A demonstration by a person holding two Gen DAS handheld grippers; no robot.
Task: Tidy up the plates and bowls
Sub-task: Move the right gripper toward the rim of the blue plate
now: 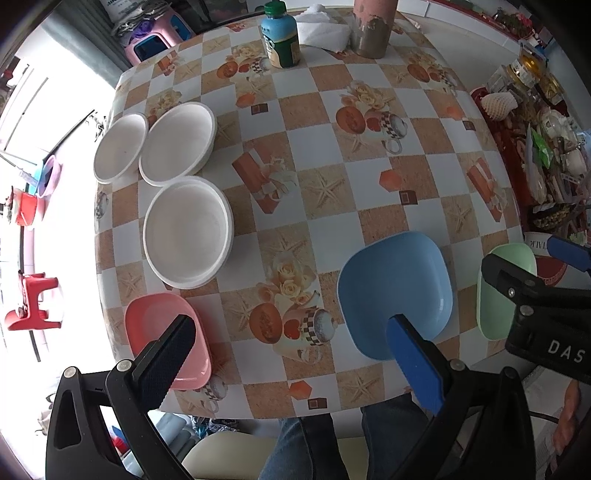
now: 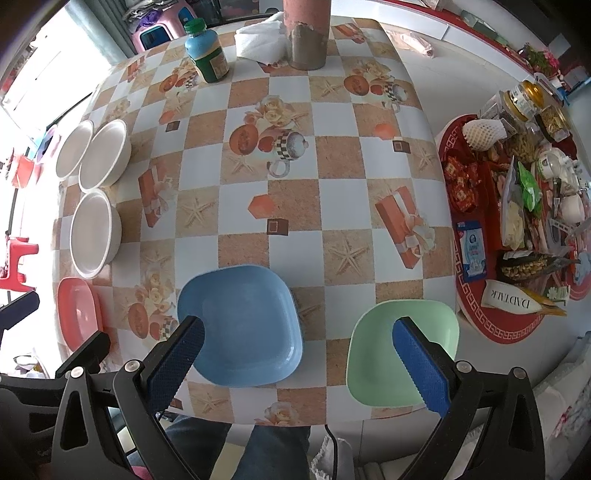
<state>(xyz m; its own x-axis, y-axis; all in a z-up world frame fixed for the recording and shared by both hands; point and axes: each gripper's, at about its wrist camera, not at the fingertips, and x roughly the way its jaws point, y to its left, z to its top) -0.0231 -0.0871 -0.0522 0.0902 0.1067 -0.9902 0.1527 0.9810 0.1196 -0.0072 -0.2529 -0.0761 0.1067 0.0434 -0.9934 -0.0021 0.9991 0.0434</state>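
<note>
Both sets of jaws hang wide apart and empty, left gripper (image 1: 291, 358) above the table's near edge with the pink plate (image 1: 166, 339) under its left finger and the blue plate (image 1: 395, 291) under its right, right gripper (image 2: 299, 358) straddling blue and the green plate (image 2: 402, 350). These shallow, slick-looking plates sit near the lip, so a clumsy pinch could skid one off. Beyond, three white bowls (image 1: 188, 230) cluster far left on the checked tablecloth (image 1: 325, 110), with a bottle (image 1: 279, 35) at the back.

Three bowls (image 1: 188, 230) lie left on the table (image 1: 332, 206); three plates (image 2: 240, 325) nearer.
</note>
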